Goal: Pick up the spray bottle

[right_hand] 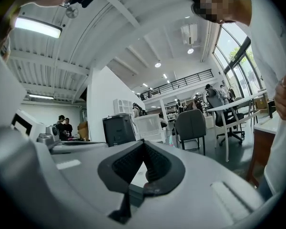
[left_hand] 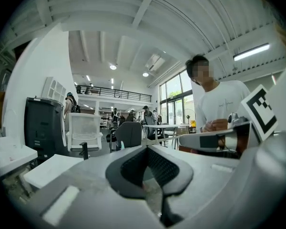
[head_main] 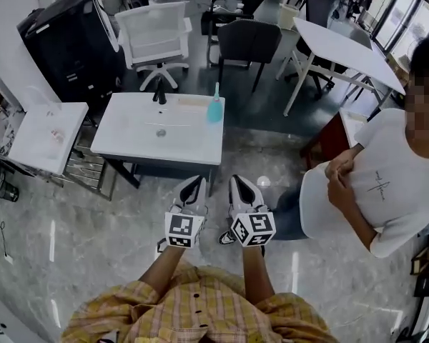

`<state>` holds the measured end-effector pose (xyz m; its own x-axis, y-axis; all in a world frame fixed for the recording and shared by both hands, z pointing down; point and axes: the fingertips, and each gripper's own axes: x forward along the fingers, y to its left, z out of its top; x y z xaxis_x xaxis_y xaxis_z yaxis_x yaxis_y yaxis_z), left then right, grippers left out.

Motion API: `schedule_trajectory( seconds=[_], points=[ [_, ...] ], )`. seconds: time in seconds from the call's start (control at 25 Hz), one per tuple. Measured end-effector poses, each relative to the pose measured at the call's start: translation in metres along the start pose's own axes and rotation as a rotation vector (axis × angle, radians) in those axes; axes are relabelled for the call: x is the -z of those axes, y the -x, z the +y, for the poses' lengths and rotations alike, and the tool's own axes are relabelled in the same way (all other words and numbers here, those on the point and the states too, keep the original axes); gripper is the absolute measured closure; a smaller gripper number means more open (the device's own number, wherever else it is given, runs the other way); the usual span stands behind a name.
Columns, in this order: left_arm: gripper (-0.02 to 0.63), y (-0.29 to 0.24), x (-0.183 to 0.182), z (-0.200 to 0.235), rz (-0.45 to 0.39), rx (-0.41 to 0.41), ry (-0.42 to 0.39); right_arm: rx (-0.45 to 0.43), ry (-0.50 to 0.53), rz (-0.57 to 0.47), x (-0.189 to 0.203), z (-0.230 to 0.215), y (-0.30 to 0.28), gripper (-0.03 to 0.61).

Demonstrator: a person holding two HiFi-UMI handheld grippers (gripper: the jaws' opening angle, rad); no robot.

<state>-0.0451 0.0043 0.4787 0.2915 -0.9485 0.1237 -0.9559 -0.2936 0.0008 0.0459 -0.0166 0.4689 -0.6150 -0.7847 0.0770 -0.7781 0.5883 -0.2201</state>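
Well short of the white rectangular basin table (head_main: 132,133), the left gripper (head_main: 197,181) and right gripper (head_main: 237,181) hang with jaws closed and empty, while the teal plastic spray bottle (head_main: 214,111) stands near its far right corner.

The left gripper (head_main: 195,186) and right gripper (head_main: 239,186) are held side by side, close together, both pointing forward and roughly level. Each carries a marker cube at its rear, the left cube (head_main: 184,229) just beside the right cube (head_main: 254,229). The left forearm (head_main: 164,270) and right forearm (head_main: 254,271), in plaid sleeves, reach out nearly parallel. The left gripper (left_hand: 145,148) has its jaws together with nothing between them, and so does the right gripper (right_hand: 143,143).
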Motion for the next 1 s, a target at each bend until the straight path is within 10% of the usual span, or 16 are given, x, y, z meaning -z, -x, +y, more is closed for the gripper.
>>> schedule_trajectory(
  seconds=[1.0],
  points=[
    [0.615,-0.133,0.018,0.083,0.043,0.102,0.005,0.113,-0.017,0.019,0.007,-0.057,-0.137,0.577]
  ],
)
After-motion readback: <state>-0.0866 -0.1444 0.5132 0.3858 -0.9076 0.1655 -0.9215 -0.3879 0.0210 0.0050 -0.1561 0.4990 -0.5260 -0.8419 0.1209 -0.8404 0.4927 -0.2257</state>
